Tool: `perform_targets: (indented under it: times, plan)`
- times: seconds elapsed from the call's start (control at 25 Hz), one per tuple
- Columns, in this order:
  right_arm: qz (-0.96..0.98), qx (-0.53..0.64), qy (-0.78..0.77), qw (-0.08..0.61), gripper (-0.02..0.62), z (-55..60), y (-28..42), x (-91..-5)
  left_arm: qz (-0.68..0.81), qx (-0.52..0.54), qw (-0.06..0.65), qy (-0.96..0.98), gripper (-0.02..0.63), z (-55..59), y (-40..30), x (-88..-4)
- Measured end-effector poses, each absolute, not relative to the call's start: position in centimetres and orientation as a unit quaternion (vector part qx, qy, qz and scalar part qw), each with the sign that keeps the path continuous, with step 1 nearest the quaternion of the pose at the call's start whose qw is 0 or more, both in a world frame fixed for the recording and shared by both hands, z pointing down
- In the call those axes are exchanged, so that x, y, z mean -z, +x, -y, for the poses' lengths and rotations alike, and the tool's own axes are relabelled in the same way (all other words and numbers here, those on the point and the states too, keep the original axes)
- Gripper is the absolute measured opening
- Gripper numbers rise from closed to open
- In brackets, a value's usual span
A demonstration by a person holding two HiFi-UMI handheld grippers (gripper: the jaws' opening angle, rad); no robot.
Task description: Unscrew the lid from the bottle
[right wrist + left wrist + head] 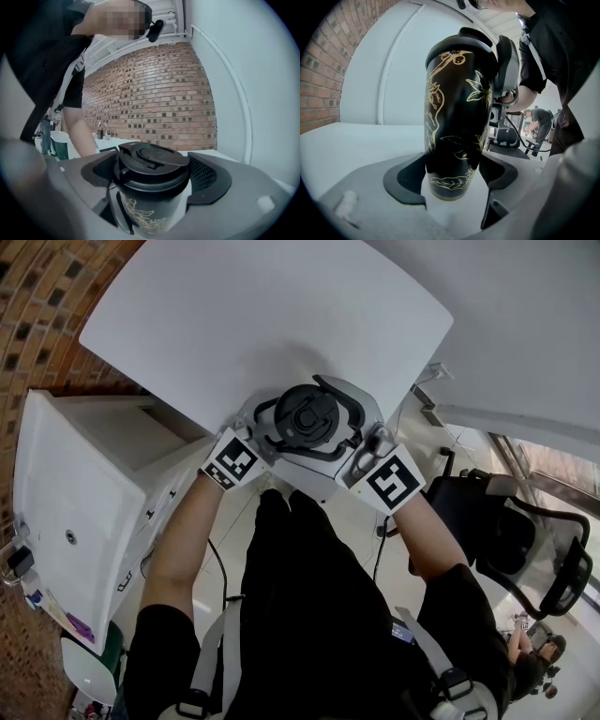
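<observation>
Bottle point(454, 117): black with gold flower drawing, at the near rim of the white table point(262, 315), directly in front of the person. From above only its black lid point(305, 418) shows. Cannot tell whether the base rests on the top or hangs just off it.

Left gripper point(454, 176): jaws narrowed onto the lower body of the bottle, dark pads point(408, 180) pressed against both sides. Base is nearest this camera, and the bottle leans up and away to the right in that view.

Right gripper point(152, 171): jaws wide, straddling the lid from the opposite side at cap height. Pads point(208, 176) sit just beside the lid's rim, and a sliver of gap shows on the right-hand side. Not gripping.

Edges: the table's curved near rim runs from upper left down to the right, passing just under the two marker cubes. Both grippers crowd that rim, and both forearms come in from below it.

Room: a broad stretch of bare white top lies beyond and to the left of the bottle. To the left, below the rim, is a white cabinet point(84, 502), close to the left forearm. A brick wall point(37, 296) stands behind it. To the right, a black chair point(525, 540) on pale floor, well apart from the right elbow. A second person point(536, 657) is at the lower right corner, further off.
</observation>
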State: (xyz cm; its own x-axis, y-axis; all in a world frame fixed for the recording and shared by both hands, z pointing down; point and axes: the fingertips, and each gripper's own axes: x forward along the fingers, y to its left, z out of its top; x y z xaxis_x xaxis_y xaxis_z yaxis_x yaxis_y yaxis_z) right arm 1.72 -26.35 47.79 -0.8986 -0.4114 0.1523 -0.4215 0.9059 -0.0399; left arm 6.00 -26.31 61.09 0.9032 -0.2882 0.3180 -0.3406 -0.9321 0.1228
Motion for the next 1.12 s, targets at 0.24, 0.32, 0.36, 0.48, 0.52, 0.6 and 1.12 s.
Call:
perform_targets:
  times: [0.24, 0.32, 0.36, 0.48, 0.52, 0.6, 1.12]
  plan:
    - [0.987, -0.025, 0.125, 0.094, 0.459, 25.9, 1.5, -47.8, 0.162, -0.149, 0.088, 0.972, 0.36, 26.3, 6.0, -61.0]
    - [0.99, -0.017, 0.102, 0.1, 0.459, 25.8, 1.4, -47.9, 0.162, -0.149, 0.089, 0.971, 0.36, 26.4, 6.0, -61.1]
    - [0.99, -0.016, 0.092, 0.102, 0.459, 25.8, 1.4, -47.9, 0.162, -0.149, 0.089, 0.971, 0.36, 26.4, 6.0, -61.1]
    - [0.991, -0.014, 0.069, 0.112, 0.459, 25.7, 1.5, -48.1, 0.162, -0.149, 0.089, 0.971, 0.36, 26.4, 6.1, -61.1]
    - [0.991, -0.014, 0.064, 0.115, 0.459, 25.6, 1.5, -48.1, 0.162, -0.149, 0.089, 0.971, 0.36, 26.4, 6.1, -61.1]
    - [0.992, -0.019, 0.063, 0.106, 0.459, 25.6, 1.4, -47.9, 0.161, -0.15, 0.089, 0.971, 0.36, 26.4, 6.0, -61.2]
    - [0.988, -0.094, 0.119, -0.002, 0.459, 27.4, 2.2, -43.9, 0.162, -0.149, 0.088, 0.972, 0.363, 26.5, 5.7, -61.2]
